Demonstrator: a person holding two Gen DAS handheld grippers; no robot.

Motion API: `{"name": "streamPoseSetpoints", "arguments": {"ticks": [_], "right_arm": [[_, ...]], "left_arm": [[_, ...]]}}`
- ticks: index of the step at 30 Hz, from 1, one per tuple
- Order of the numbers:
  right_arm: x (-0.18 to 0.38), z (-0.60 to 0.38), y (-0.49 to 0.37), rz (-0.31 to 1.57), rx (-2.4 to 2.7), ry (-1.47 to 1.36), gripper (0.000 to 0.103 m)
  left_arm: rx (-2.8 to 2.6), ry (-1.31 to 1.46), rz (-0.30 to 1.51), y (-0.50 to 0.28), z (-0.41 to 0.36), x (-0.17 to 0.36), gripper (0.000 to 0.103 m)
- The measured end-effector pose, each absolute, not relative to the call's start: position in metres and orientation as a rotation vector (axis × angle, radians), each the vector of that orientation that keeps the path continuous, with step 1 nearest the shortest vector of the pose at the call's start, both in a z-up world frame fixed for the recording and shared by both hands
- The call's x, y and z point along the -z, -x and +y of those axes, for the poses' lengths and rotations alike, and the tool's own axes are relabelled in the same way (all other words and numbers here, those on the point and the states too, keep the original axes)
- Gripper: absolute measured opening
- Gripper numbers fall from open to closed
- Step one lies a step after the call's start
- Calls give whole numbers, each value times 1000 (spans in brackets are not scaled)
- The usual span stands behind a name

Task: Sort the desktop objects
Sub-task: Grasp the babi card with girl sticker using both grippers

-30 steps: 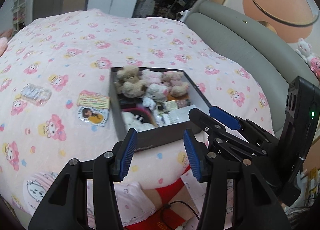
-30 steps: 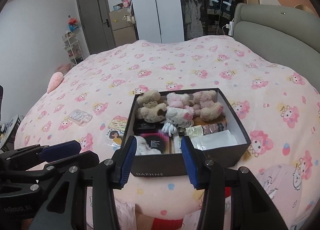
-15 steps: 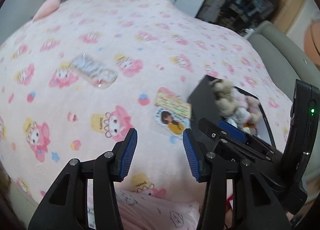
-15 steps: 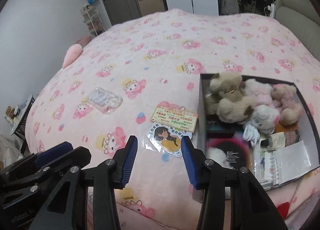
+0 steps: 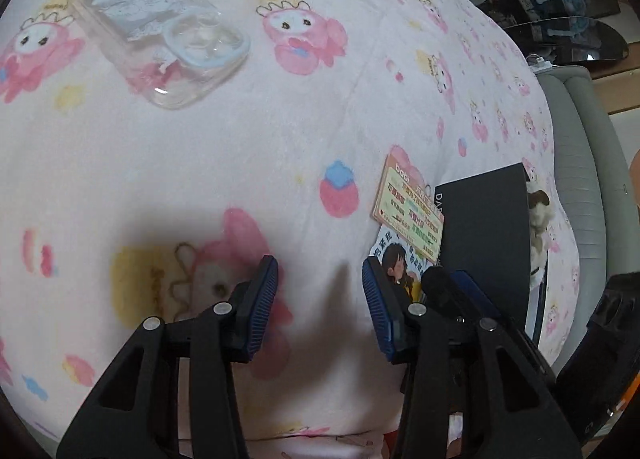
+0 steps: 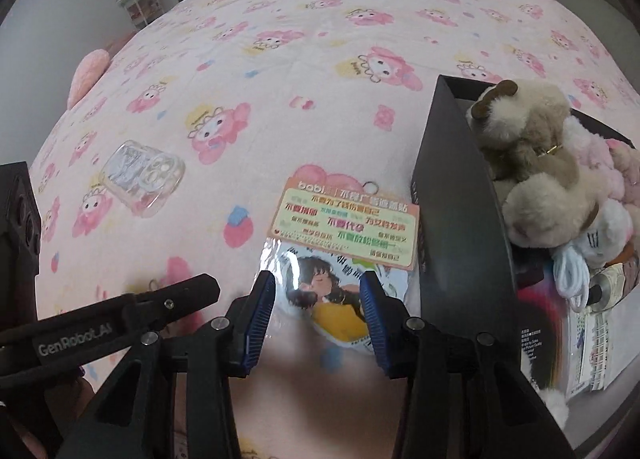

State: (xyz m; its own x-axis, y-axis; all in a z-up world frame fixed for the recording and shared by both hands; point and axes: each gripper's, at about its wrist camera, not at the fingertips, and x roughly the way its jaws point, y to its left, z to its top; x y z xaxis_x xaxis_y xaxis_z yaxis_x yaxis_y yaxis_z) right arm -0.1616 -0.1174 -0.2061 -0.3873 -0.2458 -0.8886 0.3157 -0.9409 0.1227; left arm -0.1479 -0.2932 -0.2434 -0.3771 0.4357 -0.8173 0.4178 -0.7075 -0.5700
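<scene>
A packaged sticker card (image 6: 346,235) with a cartoon girl and an orange label lies flat on the pink bedspread, just left of the black box (image 6: 456,195). My right gripper (image 6: 318,315) is open, low over the card's near end, its jaws either side of the girl picture. The card also shows in the left wrist view (image 5: 410,215). My left gripper (image 5: 320,303) is open and empty, close above bare bedspread left of the card. A clear phone case (image 5: 160,29) lies farther left; it also shows in the right wrist view (image 6: 140,175).
The black box holds plush bears (image 6: 532,163), a white cable and papers. Its dark side shows in the left wrist view (image 5: 486,243). A grey headboard (image 5: 580,163) runs along the right. A pink cushion (image 6: 88,71) lies at the bed's far left.
Both grippers have swung left from the box and dropped close to the bedspread. The right one now straddles the sticker card; the left hangs over bare cloth beside it.
</scene>
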Motion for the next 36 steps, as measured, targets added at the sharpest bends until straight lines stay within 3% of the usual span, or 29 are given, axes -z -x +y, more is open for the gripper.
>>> {"name": "streamPoseSetpoints", "arguments": {"ticks": [3, 7, 8, 9, 10, 16, 24, 26, 28, 30, 32, 33, 36], "right_arm": [[218, -118, 164, 67, 2337, -1521, 40], [241, -122, 161, 97, 2276, -1571, 40], [245, -121, 161, 83, 2270, -1578, 40], [247, -121, 161, 89, 2280, -1571, 40], [246, -122, 160, 93, 2293, -1556, 40], [234, -113, 159, -59, 2273, -1493, 40], [221, -108, 145, -69, 2287, -1469, 40], [220, -107, 142, -44, 2320, -1469, 40], [222, -107, 143, -31, 2356, -1483, 40], [227, -107, 148, -46, 2404, -1472, 40], [240, -111, 158, -11, 2422, -1530, 40], [246, -111, 162, -21, 2405, -1569, 40], [248, -111, 160, -23, 2393, -1557, 41]], "left_arm": [[-2212, 1713, -1268, 159, -288, 256, 45], [-2230, 1737, -1209, 171, -275, 266, 43], [-2233, 1733, -1218, 171, -274, 267, 39], [-2238, 1724, -1230, 171, -274, 266, 19], [-2238, 1710, -1241, 169, -273, 265, 7], [-2263, 1634, -1230, 151, -273, 246, 0], [-2274, 1626, -1301, 130, -301, 240, 1], [-2223, 1633, -1283, 144, -292, 245, 10], [-2162, 1642, -1313, 158, -281, 255, 39], [-2077, 1667, -1364, 170, -272, 267, 41], [-2065, 1702, -1331, 179, -264, 271, 28], [-2099, 1726, -1291, 182, -262, 271, 14], [-2108, 1708, -1353, 176, -270, 269, 4]]}}
